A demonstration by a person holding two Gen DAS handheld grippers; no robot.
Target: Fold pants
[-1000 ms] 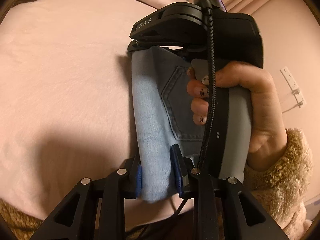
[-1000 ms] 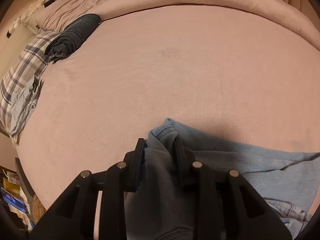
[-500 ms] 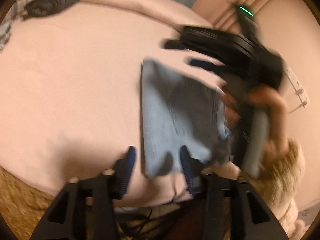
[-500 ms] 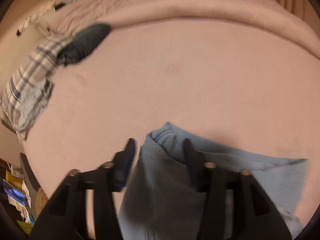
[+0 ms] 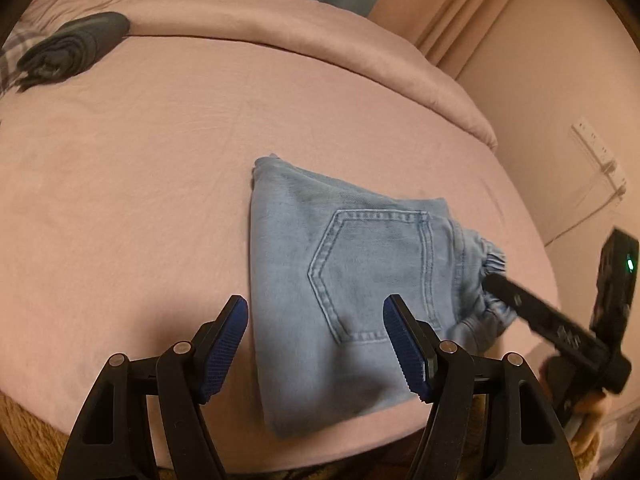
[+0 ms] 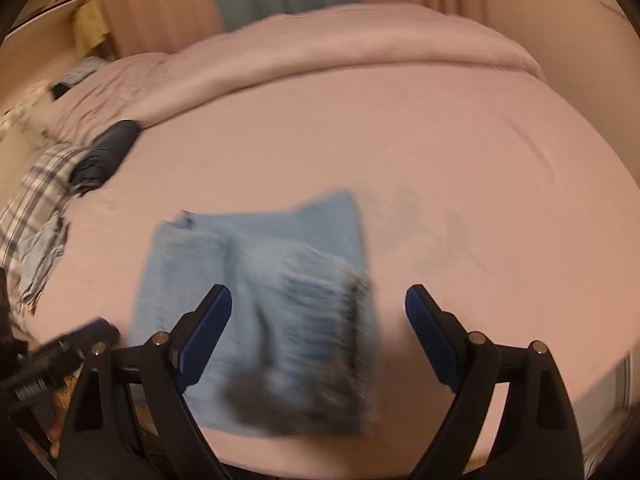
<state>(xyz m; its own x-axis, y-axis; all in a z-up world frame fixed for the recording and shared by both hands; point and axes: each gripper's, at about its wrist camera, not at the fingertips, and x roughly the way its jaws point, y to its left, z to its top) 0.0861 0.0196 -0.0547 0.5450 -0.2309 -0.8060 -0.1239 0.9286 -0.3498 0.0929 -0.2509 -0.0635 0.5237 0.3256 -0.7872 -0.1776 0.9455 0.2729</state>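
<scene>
My left tongs (image 5: 316, 340) hang over the near edge of the bed (image 5: 120, 168) with their blue pads parted and nothing pinched. The jaws have just been opening, and the denim that sat between them now lies free on the sheet below. I judge I let go here because the fold is laid and the cloth needs no more holding.

The pants (image 5: 344, 280) rest as a compact light-blue bundle near the front edge of the bed, right of centre in the left view. The back pocket (image 5: 372, 272) faces up, the folded edge runs along the left side, and the gathered waistband (image 5: 490, 280) pokes out on the right. They look folded small, so I take the task as close to done; at most a squaring-up remains.

Further right, my right tongs (image 6: 318, 332) stand wider apart, also having just been opening, and grip nothing. In their own blurred view the bundle lies below and to the left of the gap, while the right pad hangs over bare sheet. From the left view, one dark finger of them reaches in near the waistband; I cannot tell whether it touches.

Far left on the bed lie a rolled dark garment (image 5: 72, 48) and some plaid cloth (image 6: 36, 200), well apart from the pants.
</scene>
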